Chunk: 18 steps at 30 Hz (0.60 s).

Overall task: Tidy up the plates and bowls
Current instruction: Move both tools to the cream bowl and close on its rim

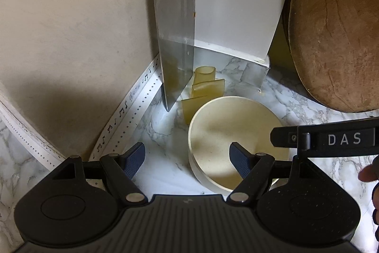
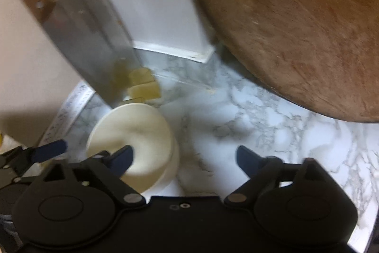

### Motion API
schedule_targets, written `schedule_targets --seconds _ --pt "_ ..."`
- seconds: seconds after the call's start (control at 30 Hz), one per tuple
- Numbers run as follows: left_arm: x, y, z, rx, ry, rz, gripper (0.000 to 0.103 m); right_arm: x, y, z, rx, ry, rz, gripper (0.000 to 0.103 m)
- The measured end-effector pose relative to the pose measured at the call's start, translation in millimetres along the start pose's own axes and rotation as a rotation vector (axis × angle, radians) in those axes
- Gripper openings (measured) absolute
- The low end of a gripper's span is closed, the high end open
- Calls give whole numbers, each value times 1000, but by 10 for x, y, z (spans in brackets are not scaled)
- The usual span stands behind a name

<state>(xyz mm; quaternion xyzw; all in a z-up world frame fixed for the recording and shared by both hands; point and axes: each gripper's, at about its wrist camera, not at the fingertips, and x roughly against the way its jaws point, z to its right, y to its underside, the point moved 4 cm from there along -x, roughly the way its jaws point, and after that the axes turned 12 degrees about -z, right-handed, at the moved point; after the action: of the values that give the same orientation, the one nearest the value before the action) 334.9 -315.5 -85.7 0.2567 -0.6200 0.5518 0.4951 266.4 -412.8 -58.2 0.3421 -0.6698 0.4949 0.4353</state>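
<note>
Left wrist view: left gripper (image 1: 187,159) angled down over a marble-patterned countertop (image 1: 163,132), jaws spread apart. Its right finger hangs over the inside of a cream bowl (image 1: 236,134), the left finger over bare counter; the pads press on nothing. The bowl sits upright on the counter and looks like the top one of a nested stack, with a second rim showing below. Behind it, just beside the far rim, lie a few yellowish translucent pieces (image 1: 206,84). A cleaver (image 1: 176,39) with a wooden handle stands blade-down in the wall corner. A round wooden cutting board (image 1: 336,27) leans at upper right. A white strip printed with music notes (image 1: 132,110) runs along the foot of the wall. The right gripper's black side, lettered "DAS", enters at right, with a person's fingers (image 1: 368,173) at the frame edge.

Right wrist view (blurred): right gripper (image 2: 183,158), jaws wide apart, nothing between them but marble counter. The bowl lies under its left finger (image 2: 120,158), at lower left. A blue finger of the left gripper shows at far left. Cleaver and cutting board behind.
</note>
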Motion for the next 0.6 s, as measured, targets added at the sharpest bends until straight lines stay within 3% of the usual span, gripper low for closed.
schedule_targets --seconds 0.2,0.3,0.4,0.47,0.6 --pt "-111 -19 20 9 -4 -32 78 -121 14 17 -12 -56 -43 78" --pt "-189 -11 14 20 -10 -68 77 -154 23 -21 -9 -61 -55 68" --pt "-242 -2 16 28 -9 -81 77 -189 23 -55 6 -62 -61 48" --pt "-254 -2 14 43 4 -90 72 -199 19 -60 4 -61 -58 37" --pt "-283 -9 -44 93 33 -116 58 -213 27 -34 -17 -84 -58 30"
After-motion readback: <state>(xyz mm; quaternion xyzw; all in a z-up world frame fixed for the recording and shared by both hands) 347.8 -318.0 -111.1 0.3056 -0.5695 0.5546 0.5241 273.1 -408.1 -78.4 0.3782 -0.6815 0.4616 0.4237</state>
